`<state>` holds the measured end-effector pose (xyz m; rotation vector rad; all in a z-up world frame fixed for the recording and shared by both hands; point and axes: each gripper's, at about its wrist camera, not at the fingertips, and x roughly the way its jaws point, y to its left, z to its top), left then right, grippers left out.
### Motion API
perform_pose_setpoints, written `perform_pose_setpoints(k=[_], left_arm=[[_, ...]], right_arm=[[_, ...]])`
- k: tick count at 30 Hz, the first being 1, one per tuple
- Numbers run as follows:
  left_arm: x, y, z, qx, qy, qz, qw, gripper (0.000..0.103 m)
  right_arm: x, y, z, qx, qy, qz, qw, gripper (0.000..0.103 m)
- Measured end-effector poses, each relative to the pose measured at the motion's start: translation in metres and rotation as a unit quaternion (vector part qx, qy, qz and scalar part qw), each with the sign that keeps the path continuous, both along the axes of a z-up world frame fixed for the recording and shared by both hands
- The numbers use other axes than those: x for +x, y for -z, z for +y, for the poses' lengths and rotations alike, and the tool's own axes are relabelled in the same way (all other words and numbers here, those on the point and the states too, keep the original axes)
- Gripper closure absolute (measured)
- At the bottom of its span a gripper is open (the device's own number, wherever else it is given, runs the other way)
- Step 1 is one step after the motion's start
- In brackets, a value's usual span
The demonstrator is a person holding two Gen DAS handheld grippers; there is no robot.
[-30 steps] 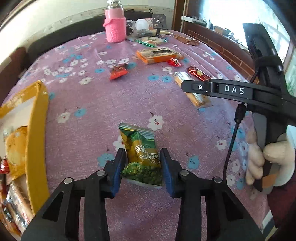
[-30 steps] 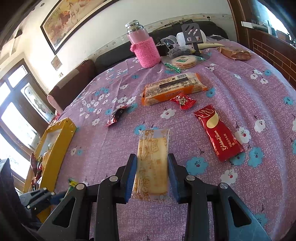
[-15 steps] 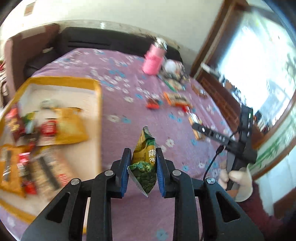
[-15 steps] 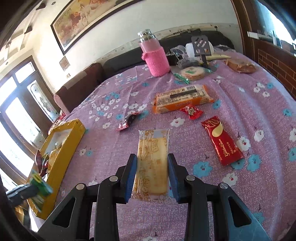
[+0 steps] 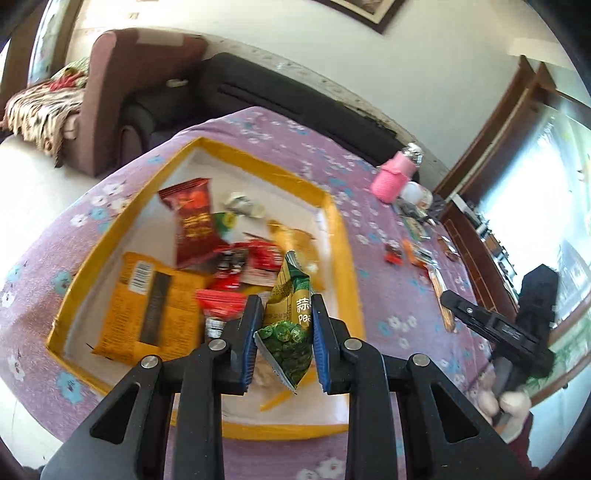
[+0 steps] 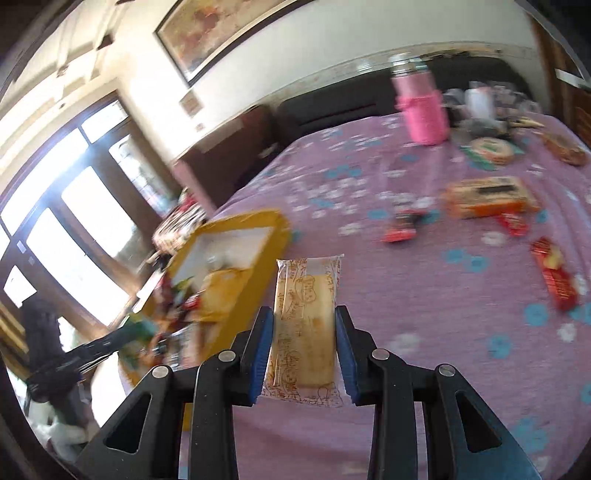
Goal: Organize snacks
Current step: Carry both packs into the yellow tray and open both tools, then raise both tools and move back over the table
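above the yellow tray (image 5: 343,236), green pea packet (image 5: 290,321) clamped between left tongs (image 5: 283,339)

Home living room: dark sofa (image 5: 280,99), armchair (image 5: 110,92), framed painting (image 6: 236,29), floral tablecloth (image 6: 424,280).

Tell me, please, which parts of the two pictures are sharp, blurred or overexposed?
Left wrist view: green pea packet sharp, yellow tray slightly smeared, window at right glaring white. Right wrist view: biscuit packet sharp, purple tablecloth motion-blurred, left windows blown out.

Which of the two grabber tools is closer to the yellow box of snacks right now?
Left. The left gripper hangs over the yellow box, gripping a green pea packet. The right gripper, holding a biscuit pack, sits beside it.
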<state>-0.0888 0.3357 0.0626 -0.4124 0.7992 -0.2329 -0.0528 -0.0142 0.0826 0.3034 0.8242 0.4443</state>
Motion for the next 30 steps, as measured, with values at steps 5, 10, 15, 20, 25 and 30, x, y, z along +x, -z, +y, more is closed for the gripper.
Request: perform_pose_setpoints(k=[5, 10, 15, 20, 25, 30], left_arm=[[0.027, 0.020, 0.007, -0.003, -0.005, 0.026, 0.9997, 0.079], [0.032, 0.020, 0.010, -0.017, -0.006, 0.022, 0.9996, 0.077], [0.018, 0.008, 0.016, -0.017, -0.021, -0.004, 0.9996, 0.043], [0.004, -0.005, 0.015, -0.029, -0.059, -0.013, 0.9978, 0.025], [-0.007, -0.012, -0.001, -0.074, -0.033, -0.035, 0.9961, 0.025], [-0.007, -0.014, -0.026, -0.098, 0.014, -0.027, 0.9947, 0.025]], right_arm=[[0.007, -0.001, 0.084, -0.016, -0.075, 0.013, 0.997, 0.069], [0.020, 0.012, 0.142, -0.048, -0.107, 0.030, 0.993, 0.069], [0.032, 0.030, 0.160, -0.060, -0.100, 0.044, 0.992, 0.066], [0.029, 0.024, 0.148, -0.037, -0.090, 0.032, 0.995, 0.059], [0.023, 0.009, 0.101, -0.026, -0.052, 0.004, 0.998, 0.057], [0.044, 0.008, 0.009, -0.038, 0.054, 0.008, 0.998, 0.054]])
